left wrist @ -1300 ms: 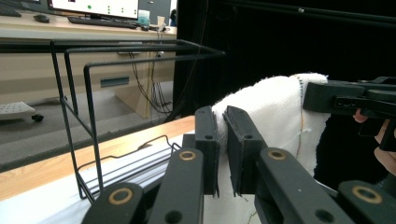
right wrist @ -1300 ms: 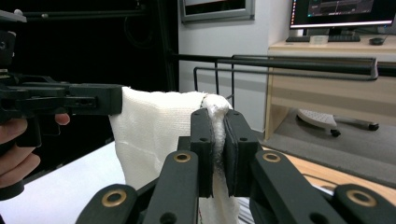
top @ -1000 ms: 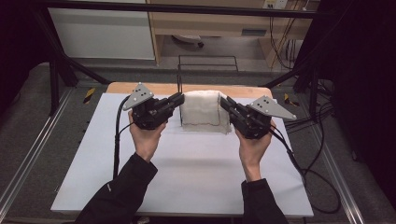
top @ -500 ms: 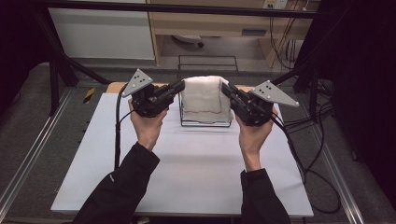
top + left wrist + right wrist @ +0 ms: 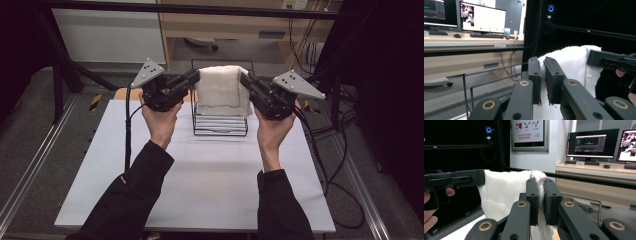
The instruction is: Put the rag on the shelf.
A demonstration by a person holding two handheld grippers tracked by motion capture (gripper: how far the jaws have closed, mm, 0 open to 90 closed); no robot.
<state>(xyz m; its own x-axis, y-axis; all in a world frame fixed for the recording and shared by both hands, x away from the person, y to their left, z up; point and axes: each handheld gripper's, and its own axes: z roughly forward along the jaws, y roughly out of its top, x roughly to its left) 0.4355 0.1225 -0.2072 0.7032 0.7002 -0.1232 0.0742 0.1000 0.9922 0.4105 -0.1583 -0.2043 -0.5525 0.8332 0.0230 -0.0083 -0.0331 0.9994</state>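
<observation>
A white towel (image 5: 222, 90) hangs in the air above a black wire rack (image 5: 220, 124) at the table's far middle. My left gripper (image 5: 194, 77) is shut on the towel's left edge, and my right gripper (image 5: 245, 80) is shut on its right edge. In the left gripper view the jaws pinch the towel (image 5: 571, 62) between them, and the right gripper (image 5: 610, 61) shows beyond it. In the right gripper view the towel (image 5: 504, 192) is clamped between the jaws, with the left gripper (image 5: 454, 180) holding its far side.
The white table (image 5: 200, 180) stretches toward the person. The rack holds white slats (image 5: 220, 122) under the towel. A black frame bar (image 5: 200, 7) crosses behind. Cables (image 5: 320, 150) trail off the right side. Desks with monitors (image 5: 591, 143) stand farther off.
Both grippers have risen and moved away from the person, lifting the towel off the rack. The rack's wire frame now shows beneath the towel.
</observation>
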